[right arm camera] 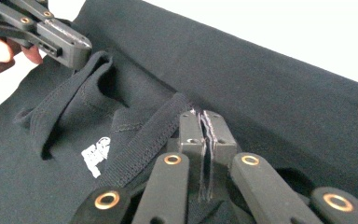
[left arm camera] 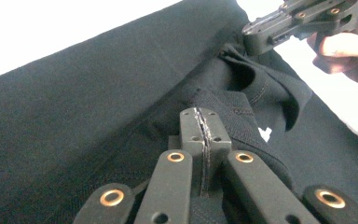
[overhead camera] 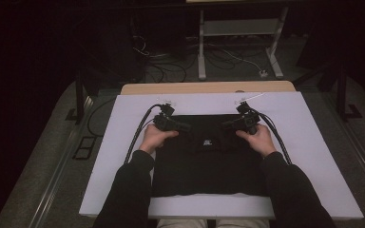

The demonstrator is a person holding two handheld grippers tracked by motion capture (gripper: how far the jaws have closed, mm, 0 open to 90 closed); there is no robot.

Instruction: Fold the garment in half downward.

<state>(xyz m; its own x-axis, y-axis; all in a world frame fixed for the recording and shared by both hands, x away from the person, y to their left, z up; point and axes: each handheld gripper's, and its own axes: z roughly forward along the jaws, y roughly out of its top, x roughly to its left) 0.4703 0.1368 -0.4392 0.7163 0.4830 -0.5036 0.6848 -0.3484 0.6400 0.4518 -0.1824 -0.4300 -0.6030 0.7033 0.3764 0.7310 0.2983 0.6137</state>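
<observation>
Black knit, a T-shirt (overhead camera: 204, 156) spread flat in the middle of the white surface (overhead camera: 313, 156), neck end away from the person, hem toward the near edge. Already doubled over along the far side, judging by the thick straight fold running across both gripper views (left arm camera: 98, 88). Pinched now at the ribbed collar (right arm camera: 140, 140), one hold on each side of the neck opening, small white print (right arm camera: 94, 158) just below it. Left tongs (left arm camera: 200, 122) clamped tight on the collar rib, jaws pressed together with only cloth between. Right tongs (right arm camera: 204, 123) likewise closed hard on the rib at the opposite side. Held that way, most likely, to lift the neck evenly and carry the top of the shirt over without skewing it; two matching holds keep the fold line square. Slack cloth bunched and puckered between the two grips, so some tension probably needed before moving. Both hands wrapped round the handles, left hand (overhead camera: 154, 137) and right hand (overhead camera: 259, 137), dark sleeves lying over the shirt's sides. Cables (overhead camera: 140, 130) looping off the far corners of the shirt, lying on the surface beside it, a possible snag if dragged inward. Beyond the surface, a wooden edge (overhead camera: 209, 88), then a dim floor with wires and a pale metal frame (overhead camera: 240, 33), well apart from the work.
</observation>
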